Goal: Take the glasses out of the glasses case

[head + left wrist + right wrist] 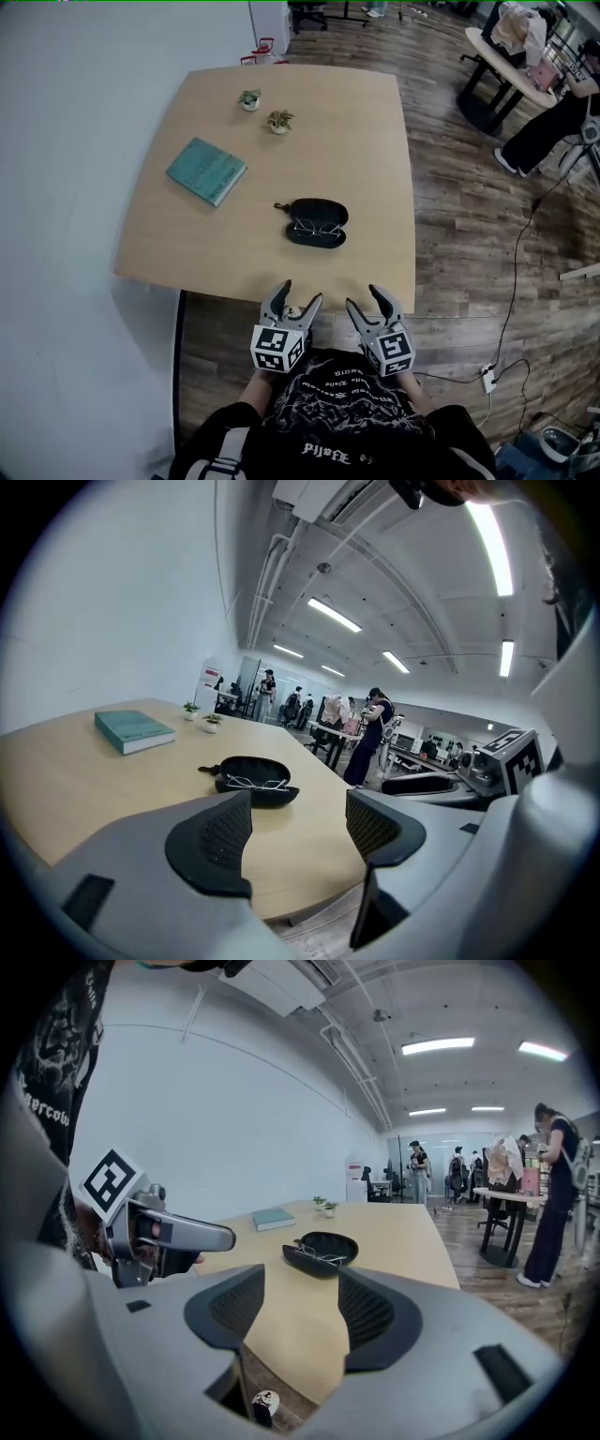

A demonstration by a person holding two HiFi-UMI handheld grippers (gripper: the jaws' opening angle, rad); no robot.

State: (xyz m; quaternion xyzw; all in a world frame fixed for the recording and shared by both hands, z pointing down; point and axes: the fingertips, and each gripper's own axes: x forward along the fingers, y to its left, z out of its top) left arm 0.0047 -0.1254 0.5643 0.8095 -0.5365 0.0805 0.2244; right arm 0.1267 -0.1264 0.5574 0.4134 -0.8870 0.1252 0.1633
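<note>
You're in an open-plan office / lab floor.
You stand at a wooden table (309, 141) beside a white wall (112, 592), on wood-plank flooring (459, 225). Overhead: strip lights (441, 1046) and exposed pipes (265, 583) on a white ceiling. Further back: more tables (506, 66) with people (553, 1185) standing at them, plus a black office chair (307, 13). A cable (513, 305) runs across the floor to a power strip (488, 378). On your table: a book (206, 172), two small potted plants (278, 121).

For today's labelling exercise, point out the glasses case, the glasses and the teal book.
glasses case (321, 210): head view, empty upper half.
glasses (315, 228): head view, wire frame.
teal book (206, 171): head view, cover's middle.
</note>
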